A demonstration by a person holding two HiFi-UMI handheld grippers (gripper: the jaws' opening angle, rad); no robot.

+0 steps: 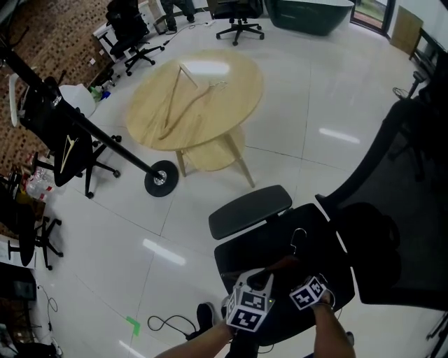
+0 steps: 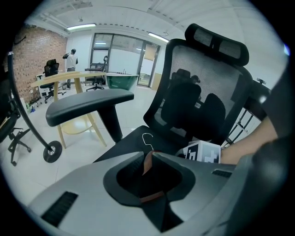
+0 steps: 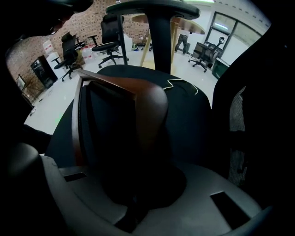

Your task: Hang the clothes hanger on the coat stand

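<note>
- Brown wooden clothes hanger with a metal hook (image 3: 147, 103): lies on the seat of the chair. Its hook points towards the backrest and its broad shoulder rises between the two tools.
- Left gripper (image 2: 147, 161): low over the front of the seat. Its jaws are drawn in on a thin brown edge of the hanger, which is nipped between the tips.
- Right gripper (image 3: 136, 166): just beside the left one, on the backrest side. The hanger's wide shoulder runs down into its dark jaw gap, and the jaws sit closed against it.
- Black mesh-backed office chair (image 1: 276, 241): at the lower middle of the head view, with its backrest to the right.
- Black padded armrest (image 1: 250, 210): on the chair's far side, between the seat and the table.
- Black coat stand with a round base (image 1: 112, 143): on the floor to the left, well apart from the chair.
- Black garment (image 1: 56, 133): hangs near the top of the stand.
- Round light-wood table (image 1: 224, 87): beyond the chair, with a lower shelf between splayed legs.
- Pale wooden hanger (image 1: 183, 98): lies flat on the tabletop.
- White glossy tiled floor (image 1: 105, 231): carries a green mark (image 1: 133, 323) and a black cable (image 1: 171, 323) near the lower edge.
- Further black office chairs (image 1: 239, 21): at the far side of the room.
</note>
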